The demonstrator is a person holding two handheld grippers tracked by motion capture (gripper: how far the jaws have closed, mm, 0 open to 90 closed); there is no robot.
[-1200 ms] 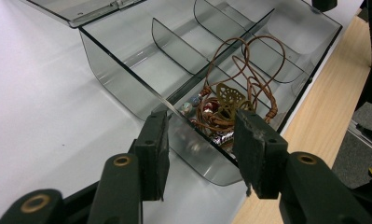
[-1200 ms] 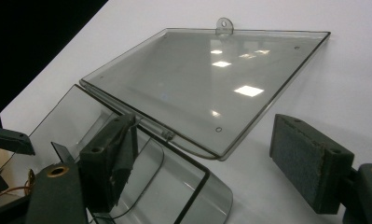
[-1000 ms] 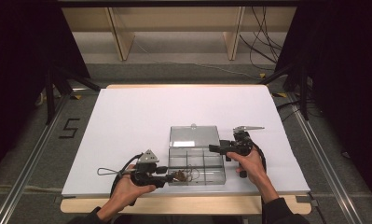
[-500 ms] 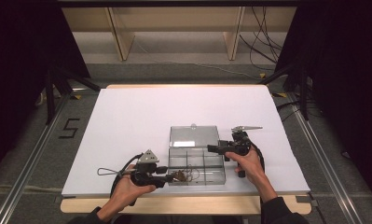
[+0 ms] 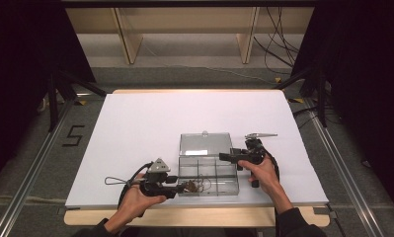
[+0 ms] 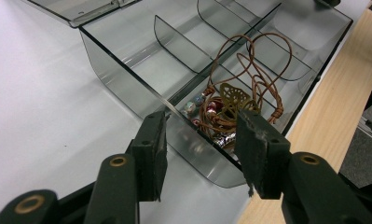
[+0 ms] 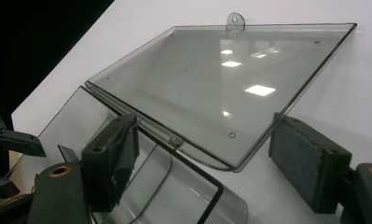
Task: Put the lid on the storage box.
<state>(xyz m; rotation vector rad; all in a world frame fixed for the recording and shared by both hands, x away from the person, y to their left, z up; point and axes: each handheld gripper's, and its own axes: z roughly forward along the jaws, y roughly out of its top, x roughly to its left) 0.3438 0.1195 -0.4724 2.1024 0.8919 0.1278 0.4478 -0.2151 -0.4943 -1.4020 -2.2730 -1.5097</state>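
One clear compartment box on the white worktop, near the front edge, right of centre. Long axis runs parallel to that front edge. Lid is swung fully open and lies flat on the worktop behind the box, hinge along the box's rear wall, tab pointing toward the far edge.

Dividers: curved partitions in two rows; exact compartment count unclear.

One necklace in the front-left compartment: brown cord loops, one brass leaf-shaped pendant, a few small beads. Cord loops rise over the divider.

Left gripper: jaws apart, nothing between the pads, straddling the box's front-left corner, necklace just beyond the tips. High view shows it at the box's left end.

Right gripper: jaws spread wide, empty, over the right end of the hinge line, the lid's near corner between them without contact. High view puts it at the box's rear-right corner.
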